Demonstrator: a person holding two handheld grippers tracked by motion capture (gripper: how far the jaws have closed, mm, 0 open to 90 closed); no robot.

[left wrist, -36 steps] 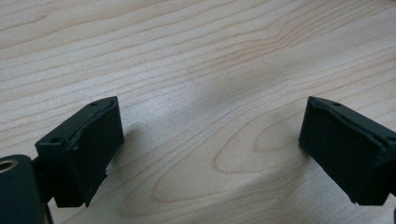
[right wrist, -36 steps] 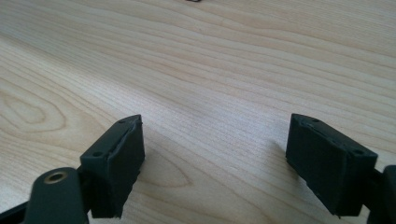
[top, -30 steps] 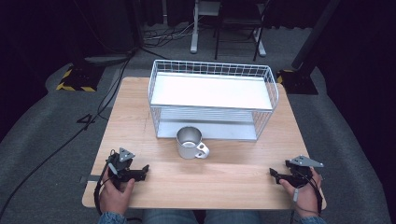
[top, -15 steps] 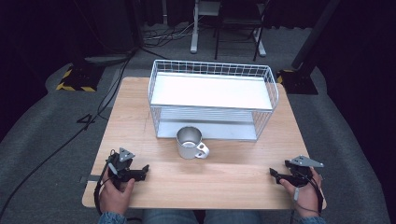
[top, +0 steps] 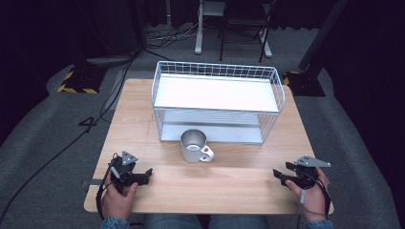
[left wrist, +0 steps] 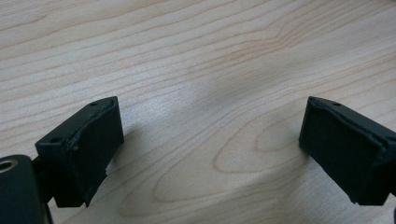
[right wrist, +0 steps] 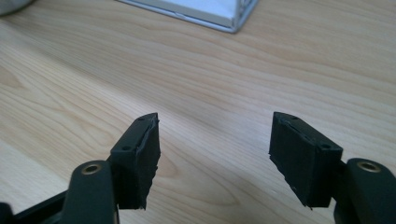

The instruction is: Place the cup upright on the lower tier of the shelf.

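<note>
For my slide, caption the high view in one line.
Metal mug stands before a white wire rack on a wooden table, open left tongs and right tongs resting near the front corners.

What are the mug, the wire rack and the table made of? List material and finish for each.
Mug: apparently metal, brushed silver-grey with a dull sheen.
Wire rack: thin white-coated wire in a grid, probably metal; its shelves look like smooth white panels.
Table: light wood or wood-look laminate, matte, grain lines visible in both gripper views.

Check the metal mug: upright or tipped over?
Upright. The metal mug stands on its base on the table, round open mouth facing up, handle toward the right gripper's side.
</note>
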